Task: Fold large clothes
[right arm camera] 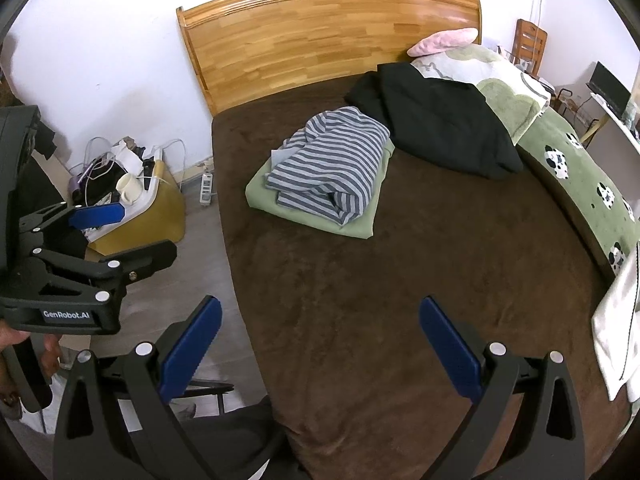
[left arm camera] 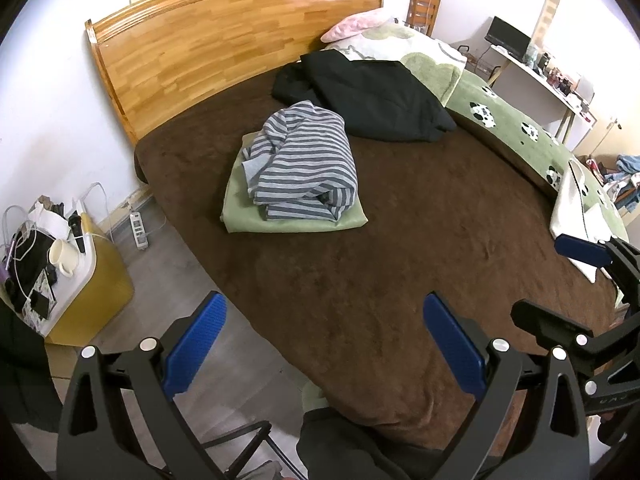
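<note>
Both hand-held grippers are up in the air at the foot of the bed (left arm camera: 360, 280), and neither one has any cloth in it. The left hand-held gripper (left arm camera: 324, 344) has its two blue pads spread wide apart, with nothing between them. The right hand-held gripper (right arm camera: 320, 344) is spread wide the same way, and it grasps nothing too. So I think this is the gap between one piece of clothing and the next. A striped shirt (left arm camera: 304, 160) lies folded, a bit lumpy, on top of a flat green folded cloth (left arm camera: 236, 204) in the middle of the brown bed. A big black garment (left arm camera: 372, 96) lies in a loose heap near the wooden headboard (left arm camera: 224, 40), touching the pillow (left arm camera: 420, 46). It looks like the next thing to fold. A white cloth (left arm camera: 572, 216) sits at the right edge of the bed, near the right hand-held gripper. For the next move, I think both grippers must reach far across the bed, pinch the black garment at two spots and pull it out flat. There is a yellow box with a white lid (left arm camera: 92, 264) on the floor by the bed. A white mug (left arm camera: 64, 258), cables and small things lie on its lid, and I cannot tell what is inside
</note>
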{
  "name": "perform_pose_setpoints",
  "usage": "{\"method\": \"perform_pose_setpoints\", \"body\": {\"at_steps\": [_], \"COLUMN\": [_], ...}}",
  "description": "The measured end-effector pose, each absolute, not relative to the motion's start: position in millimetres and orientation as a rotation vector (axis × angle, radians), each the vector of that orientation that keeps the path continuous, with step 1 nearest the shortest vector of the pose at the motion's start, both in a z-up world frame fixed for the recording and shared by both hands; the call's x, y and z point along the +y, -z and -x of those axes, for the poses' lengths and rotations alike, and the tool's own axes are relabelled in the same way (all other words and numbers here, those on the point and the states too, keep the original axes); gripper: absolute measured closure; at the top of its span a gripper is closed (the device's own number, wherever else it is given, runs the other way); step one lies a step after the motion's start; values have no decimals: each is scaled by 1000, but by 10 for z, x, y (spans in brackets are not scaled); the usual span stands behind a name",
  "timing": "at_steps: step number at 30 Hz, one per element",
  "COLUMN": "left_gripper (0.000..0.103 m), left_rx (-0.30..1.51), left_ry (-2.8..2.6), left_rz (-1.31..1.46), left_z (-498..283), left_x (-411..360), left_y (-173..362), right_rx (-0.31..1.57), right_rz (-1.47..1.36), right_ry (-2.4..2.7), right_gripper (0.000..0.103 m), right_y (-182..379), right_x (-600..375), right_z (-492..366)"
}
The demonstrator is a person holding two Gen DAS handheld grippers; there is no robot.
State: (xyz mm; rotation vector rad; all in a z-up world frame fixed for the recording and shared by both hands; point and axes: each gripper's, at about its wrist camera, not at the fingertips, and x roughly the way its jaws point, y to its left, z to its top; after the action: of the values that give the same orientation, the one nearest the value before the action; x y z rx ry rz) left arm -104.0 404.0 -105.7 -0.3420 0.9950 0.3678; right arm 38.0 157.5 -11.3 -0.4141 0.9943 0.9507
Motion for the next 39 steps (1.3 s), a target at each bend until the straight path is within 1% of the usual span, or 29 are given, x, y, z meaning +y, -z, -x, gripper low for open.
{"method": "perform_pose_setpoints", "body": {"at_steps": [14,30,39], "left_gripper": [7,7,8], "left_rx": [991,999,988], "left_ry": [-400,-457,-450], "left_rz": [343,328,270], "left_z": [1061,1208,1220], "left_x": [4116,4229,4195], "left_y": [1046,1055,1058], "right_rx": [1004,1003,1018], "right_rz": [419,455,462], "right_ry": [-966,-1023,-1020], "right_gripper": [5,5,5], "right_y": [143,174,197], "right_x": [1603,1861,1914], "right_z": [-432,-379,-396]}}
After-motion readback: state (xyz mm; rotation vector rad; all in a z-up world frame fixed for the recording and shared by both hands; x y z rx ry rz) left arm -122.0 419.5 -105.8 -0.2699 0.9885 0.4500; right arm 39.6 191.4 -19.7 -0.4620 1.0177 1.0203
